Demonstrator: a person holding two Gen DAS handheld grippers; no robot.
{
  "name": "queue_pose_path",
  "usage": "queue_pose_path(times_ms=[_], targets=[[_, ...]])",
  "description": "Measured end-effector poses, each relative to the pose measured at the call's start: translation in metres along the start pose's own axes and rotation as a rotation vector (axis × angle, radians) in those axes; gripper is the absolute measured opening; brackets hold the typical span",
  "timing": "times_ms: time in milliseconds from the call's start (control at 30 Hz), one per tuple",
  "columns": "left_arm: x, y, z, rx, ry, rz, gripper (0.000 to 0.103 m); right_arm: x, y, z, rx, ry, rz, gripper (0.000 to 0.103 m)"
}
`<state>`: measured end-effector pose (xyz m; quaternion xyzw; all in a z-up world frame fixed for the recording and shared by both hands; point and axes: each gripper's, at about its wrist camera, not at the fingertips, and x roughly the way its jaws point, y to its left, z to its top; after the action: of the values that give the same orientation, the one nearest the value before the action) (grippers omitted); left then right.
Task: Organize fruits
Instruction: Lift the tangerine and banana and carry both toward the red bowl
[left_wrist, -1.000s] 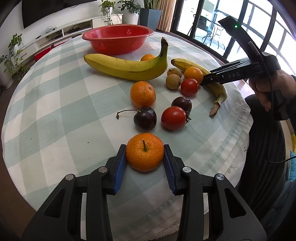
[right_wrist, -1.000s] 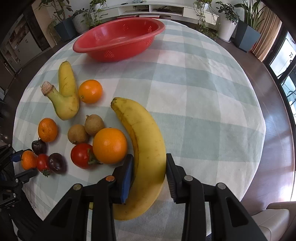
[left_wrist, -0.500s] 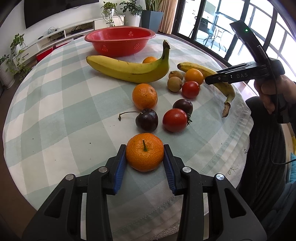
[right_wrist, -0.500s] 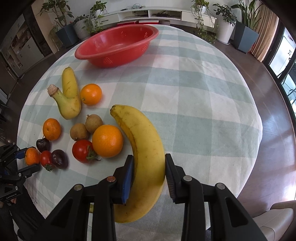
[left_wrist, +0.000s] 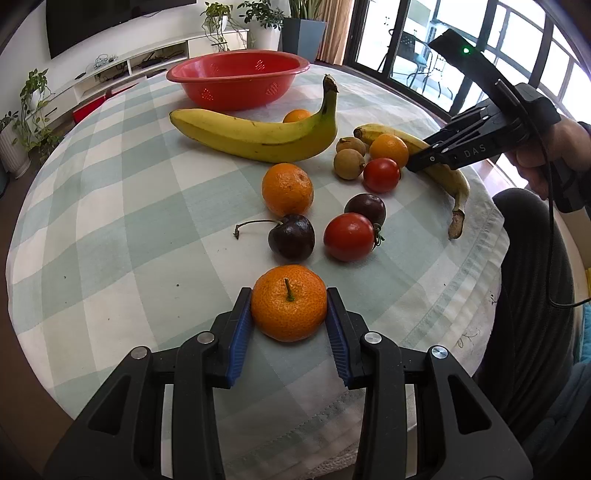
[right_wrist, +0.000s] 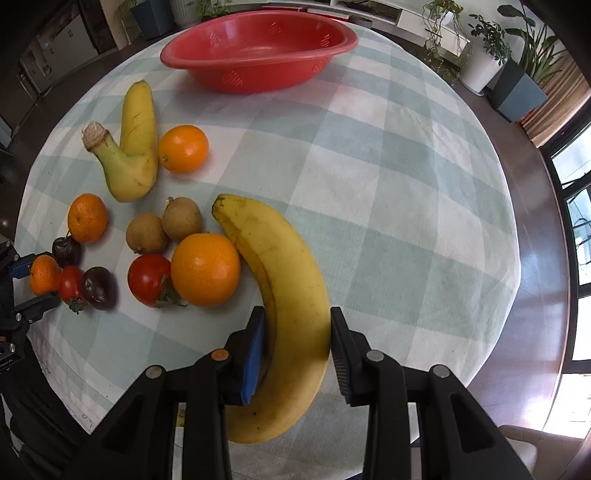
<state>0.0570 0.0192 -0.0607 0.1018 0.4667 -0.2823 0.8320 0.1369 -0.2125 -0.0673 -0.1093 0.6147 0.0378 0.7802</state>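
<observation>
A: Start with the big things. Where do your hands sit over the table (right_wrist: 388, 192)?

B: You point both grippers steeply down at its checked cloth. Your right gripper (right_wrist: 297, 350) reaches in from the near edge, jaws closed on the large banana (right_wrist: 288, 295), both blue pads against its sides. In the left wrist view your right hand (left_wrist: 546, 155) wraps the handle, and that gripper slants down across this banana's middle.

A: And the other one?

B: Your left gripper (left_wrist: 289, 319) has its jaws narrow around a mandarin (left_wrist: 289, 302), pads touching both sides, stalk upward. Whether it rests on the cloth I cannot tell.

A: Where would the fruit go?

B: The red basket (right_wrist: 258, 74) stands at the far side, well apart from both grippers.

A: What crowds your right hand?

B: An orange (right_wrist: 205, 269) touches the held banana on its left, with a tomato (right_wrist: 149, 280) just beside it and two brown round fruits (right_wrist: 164, 227) behind.

A: And between the left hand and the basket?

B: The second banana (left_wrist: 258, 136) lies crosswise, stem up, a small orange (left_wrist: 295, 115) half hidden behind it. Nearer you lie another mandarin (left_wrist: 287, 188), a dark cherry (left_wrist: 291, 236) with its stalk, a second tomato (left_wrist: 349, 236) and a dark plum (left_wrist: 365, 208) touching it.
</observation>
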Motion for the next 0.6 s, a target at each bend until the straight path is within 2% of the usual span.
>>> queue_pose_path(times_ms=[233,600], targets=[[0.001,0.0,0.0,-0.002,0.002,-0.003,0.036,0.0,0.008,0.006,-0.079,0.029,-0.028,0.034],[-0.002,0.002,0.0,-0.013,-0.015,0.0,0.036,-0.02,-0.003,-0.016,0.028,-0.12,-0.02,0.034]])
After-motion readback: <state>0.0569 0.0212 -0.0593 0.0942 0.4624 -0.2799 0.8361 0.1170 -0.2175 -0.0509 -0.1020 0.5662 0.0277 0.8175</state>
